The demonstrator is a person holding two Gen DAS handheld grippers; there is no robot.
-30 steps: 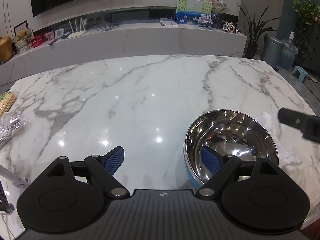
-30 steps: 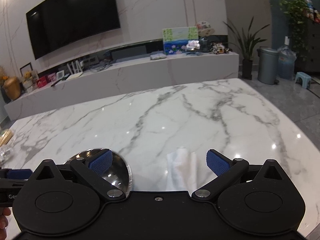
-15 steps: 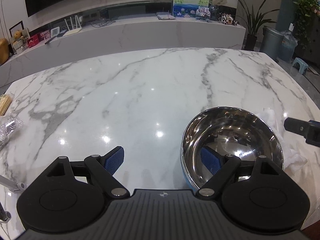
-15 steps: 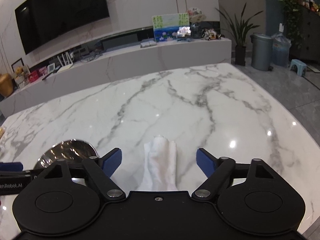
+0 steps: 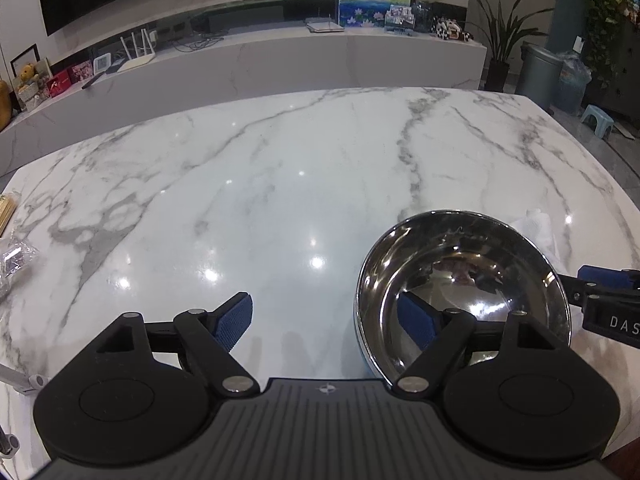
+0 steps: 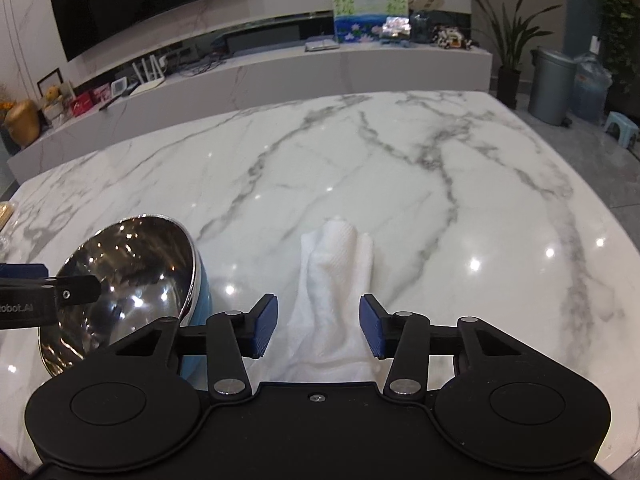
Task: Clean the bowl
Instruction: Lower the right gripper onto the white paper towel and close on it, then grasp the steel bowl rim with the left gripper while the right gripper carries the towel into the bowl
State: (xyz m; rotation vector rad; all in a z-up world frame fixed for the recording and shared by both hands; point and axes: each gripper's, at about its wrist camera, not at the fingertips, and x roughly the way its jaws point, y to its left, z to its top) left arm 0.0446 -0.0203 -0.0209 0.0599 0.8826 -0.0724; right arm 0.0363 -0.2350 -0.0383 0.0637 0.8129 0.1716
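A steel bowl (image 5: 472, 276) with a blue outside stands on the marble table (image 5: 280, 184); it also shows in the right wrist view (image 6: 132, 276). My left gripper (image 5: 328, 322) is open, with its right finger inside the bowl and its left finger outside the near-left rim. A white folded cloth (image 6: 336, 292) lies right of the bowl; its tip shows behind the bowl in the left wrist view (image 5: 536, 224). My right gripper (image 6: 318, 330) is open low over the cloth, one finger on each side of it.
A clear plastic bag (image 5: 16, 256) and wooden sticks (image 5: 6, 210) lie at the table's left edge. A long marble console (image 6: 280, 68) with small items stands behind the table. A grey bin (image 6: 554, 84) and a stool (image 6: 622, 128) stand on the floor at the right.
My right gripper has come down over the cloth and its fingers have narrowed around it. My left gripper has shifted slightly; the bowl's rim stays between its fingers.
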